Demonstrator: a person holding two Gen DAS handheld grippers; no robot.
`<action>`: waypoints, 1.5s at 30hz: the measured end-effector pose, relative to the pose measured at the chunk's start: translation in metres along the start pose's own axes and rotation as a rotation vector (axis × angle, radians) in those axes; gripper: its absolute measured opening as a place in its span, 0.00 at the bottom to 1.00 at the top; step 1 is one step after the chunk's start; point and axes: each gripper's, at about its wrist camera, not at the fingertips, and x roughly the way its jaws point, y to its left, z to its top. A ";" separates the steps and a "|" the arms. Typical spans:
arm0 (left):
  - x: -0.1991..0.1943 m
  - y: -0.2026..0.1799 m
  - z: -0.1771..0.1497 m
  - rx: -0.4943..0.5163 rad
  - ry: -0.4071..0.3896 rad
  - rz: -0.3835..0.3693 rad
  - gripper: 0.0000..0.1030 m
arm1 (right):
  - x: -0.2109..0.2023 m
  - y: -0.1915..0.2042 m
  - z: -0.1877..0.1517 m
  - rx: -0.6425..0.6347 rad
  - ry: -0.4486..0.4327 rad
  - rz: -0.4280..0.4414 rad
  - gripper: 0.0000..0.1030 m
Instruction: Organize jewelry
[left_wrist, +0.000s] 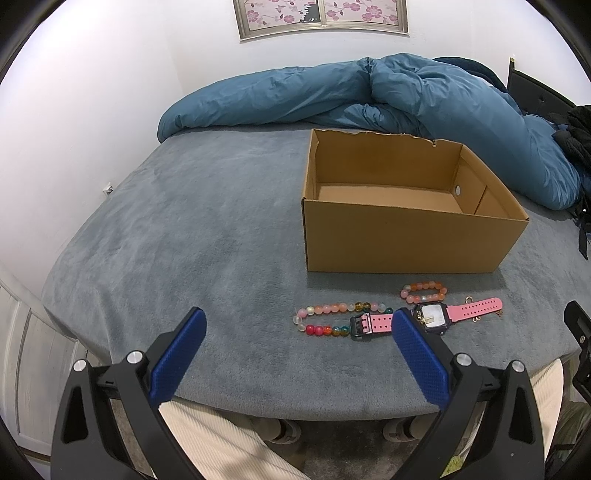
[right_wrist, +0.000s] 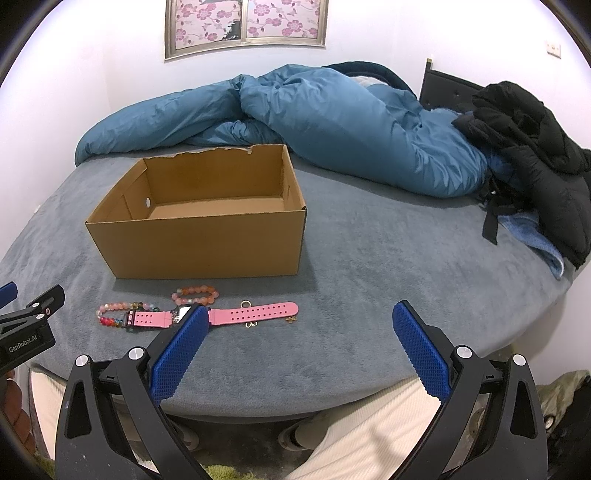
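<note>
I see the pink watch (left_wrist: 436, 317) lying flat on the grey plush bed (left_wrist: 184, 229), just before the open cardboard box (left_wrist: 399, 240), two bead bracelets (left_wrist: 332, 319) beside it. My left gripper (left_wrist: 297, 328) and right gripper (right_wrist: 301, 325) both gape empty. Only the right view shows a black jacket (right_wrist: 535, 147) and "GenRobot.AI" lettering (right_wrist: 23, 342).

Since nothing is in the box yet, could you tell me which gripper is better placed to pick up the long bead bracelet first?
Left. The left gripper hangs open almost directly before the long bead bracelet, while the right gripper sits off toward the pink watch strap end.
</note>
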 end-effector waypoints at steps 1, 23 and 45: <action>0.000 0.000 0.000 0.000 -0.001 0.000 0.96 | 0.000 -0.001 0.000 0.002 0.000 0.000 0.93; -0.001 -0.003 -0.001 0.005 0.006 -0.002 0.96 | -0.001 0.003 0.000 0.001 0.003 0.005 0.93; 0.043 0.001 -0.004 0.007 0.161 -0.020 0.96 | 0.028 -0.007 -0.008 0.042 0.108 0.038 0.93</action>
